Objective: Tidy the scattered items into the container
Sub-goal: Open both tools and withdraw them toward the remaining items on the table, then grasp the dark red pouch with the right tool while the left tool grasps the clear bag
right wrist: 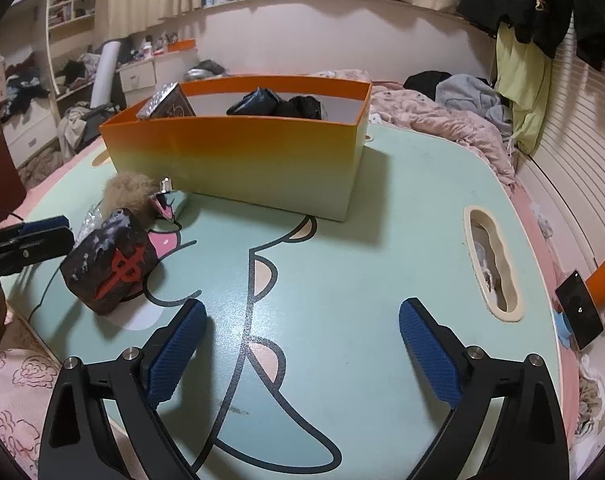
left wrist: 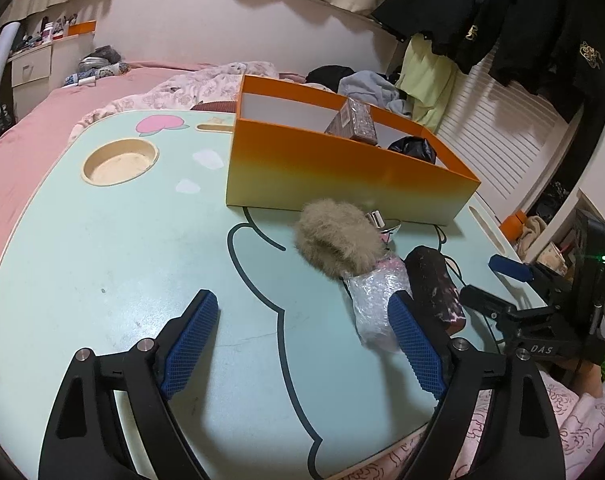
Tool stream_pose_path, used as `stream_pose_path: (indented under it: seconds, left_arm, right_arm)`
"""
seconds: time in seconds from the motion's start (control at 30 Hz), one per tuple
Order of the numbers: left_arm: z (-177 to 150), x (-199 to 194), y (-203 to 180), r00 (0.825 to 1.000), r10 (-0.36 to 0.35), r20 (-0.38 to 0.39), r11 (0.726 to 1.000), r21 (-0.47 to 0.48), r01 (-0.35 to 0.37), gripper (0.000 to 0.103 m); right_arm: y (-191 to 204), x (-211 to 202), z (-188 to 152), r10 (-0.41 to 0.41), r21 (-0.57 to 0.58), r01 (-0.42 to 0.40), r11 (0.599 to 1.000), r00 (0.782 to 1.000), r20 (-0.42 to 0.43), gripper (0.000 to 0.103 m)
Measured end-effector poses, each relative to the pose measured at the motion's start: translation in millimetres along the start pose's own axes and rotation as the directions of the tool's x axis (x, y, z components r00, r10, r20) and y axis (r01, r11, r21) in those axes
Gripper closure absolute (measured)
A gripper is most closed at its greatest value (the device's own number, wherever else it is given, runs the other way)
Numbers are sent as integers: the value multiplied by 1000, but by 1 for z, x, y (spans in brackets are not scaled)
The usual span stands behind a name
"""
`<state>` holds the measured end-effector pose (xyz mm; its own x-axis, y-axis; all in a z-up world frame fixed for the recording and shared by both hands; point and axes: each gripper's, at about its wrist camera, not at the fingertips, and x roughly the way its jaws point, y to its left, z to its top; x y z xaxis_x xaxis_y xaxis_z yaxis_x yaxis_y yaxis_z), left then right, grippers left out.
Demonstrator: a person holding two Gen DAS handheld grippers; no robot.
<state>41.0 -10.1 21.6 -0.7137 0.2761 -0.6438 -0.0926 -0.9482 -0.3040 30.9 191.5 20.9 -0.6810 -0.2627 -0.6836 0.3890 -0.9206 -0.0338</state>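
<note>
Both grippers wide open, nothing between pads. Left gripper [left wrist: 302,312] low over worktop [left wrist: 102,260]; right gripper [right wrist: 302,320] same, mid-lower frame, bare surface ahead.

Loose items clustered lower right of left view: furry beige pouch [left wrist: 336,238], bubble-wrap bundle [left wrist: 372,304] just beside the left gripper's right pad, dark block w/ red mark [right wrist: 114,264]. All touching or nearly so. Orange container [left wrist: 342,168] upper centre, already holds a patterned box [left wrist: 354,122] and black bag [left wrist: 412,148].

Risks: items packed tight, so closing on one likely drags or knocks a neighbour. Bubble wrap prob. slippery, squashy. Pouch has metal clasp [left wrist: 378,218] against container wall, may snag. Thin black cable [right wrist: 42,296] runs under dark block; could catch. Grippers near each other at the cluster, clash possible. Cup recess [left wrist: 120,162] upper left, well clear.
</note>
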Motion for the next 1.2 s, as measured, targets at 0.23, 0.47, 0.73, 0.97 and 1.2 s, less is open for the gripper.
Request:
stream_pose_path:
  seconds: [0.23,0.47,0.73,0.97,1.2]
  left_arm:
    - [-1,-5,-4,1000,15,26,1000,22,-16,16]
    - [1,-20,-5,990,103,101,994,27,-106,16]
    - [5,-28,1,980,129,152,991,8,-132,16]
    - [5,-27,-14,981,116,158,988,79,-129,16]
    - [3,-17,-45,992,66,112,968,235,-91,16]
  right_arm:
    - [15,-32,10,168,-39,-164,986,975,145,23]
    - [49,-16,35,335,-95,-330,939,941,38,35]
    - [84,4,49,313,-143,-319,937,948,-60,35]
    - [69,16,34,315,-72,-324,943,942,-120,71]
    - [36,3,25,334,37,-333,942,942,-32,76]
